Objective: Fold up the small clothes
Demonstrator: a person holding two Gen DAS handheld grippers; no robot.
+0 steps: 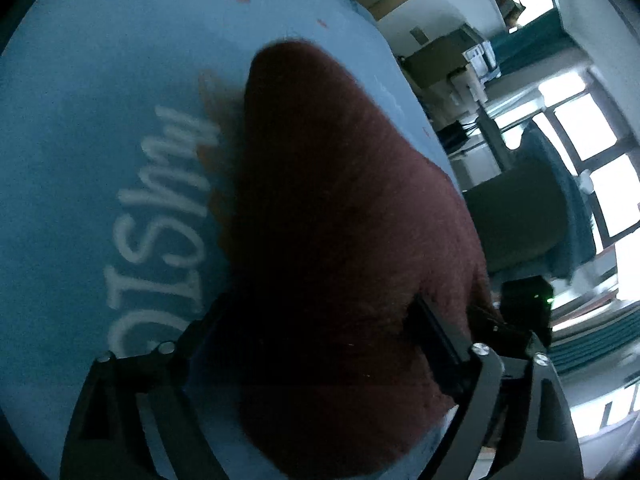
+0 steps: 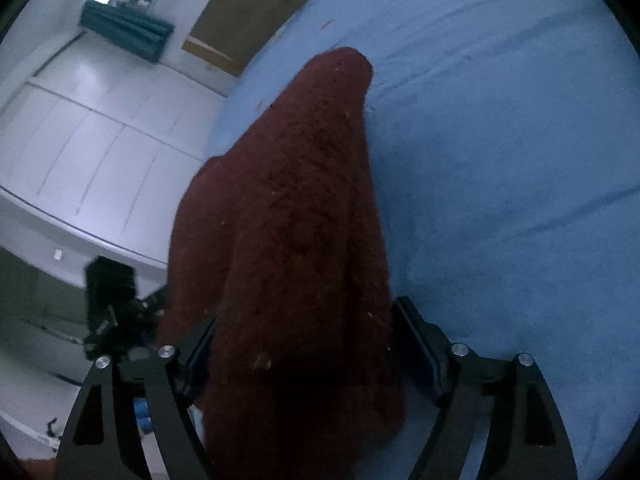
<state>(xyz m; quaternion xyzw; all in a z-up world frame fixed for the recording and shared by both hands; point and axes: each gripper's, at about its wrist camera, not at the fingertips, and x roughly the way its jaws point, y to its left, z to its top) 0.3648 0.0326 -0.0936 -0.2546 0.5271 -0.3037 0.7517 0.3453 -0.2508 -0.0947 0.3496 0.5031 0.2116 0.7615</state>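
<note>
A dark red knit (image 1: 340,220) was seen lying on the blue sheet (image 1: 100,80), beside white lettering (image 1: 160,216). The left gripper (image 1: 320,344) was spread wide, the knit between its jaws but unpressed. The right gripper (image 2: 308,344) was likewise spread apart around the knit (image 2: 296,240), near the sheet's left edge.

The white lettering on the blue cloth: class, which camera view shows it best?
The left wrist view. The white lettering runs large across the blue cloth beside the dark red garment, though blurred and partly hidden by it. The right wrist view shows only plain blue cloth beside the garment, with no lettering visible.
</note>
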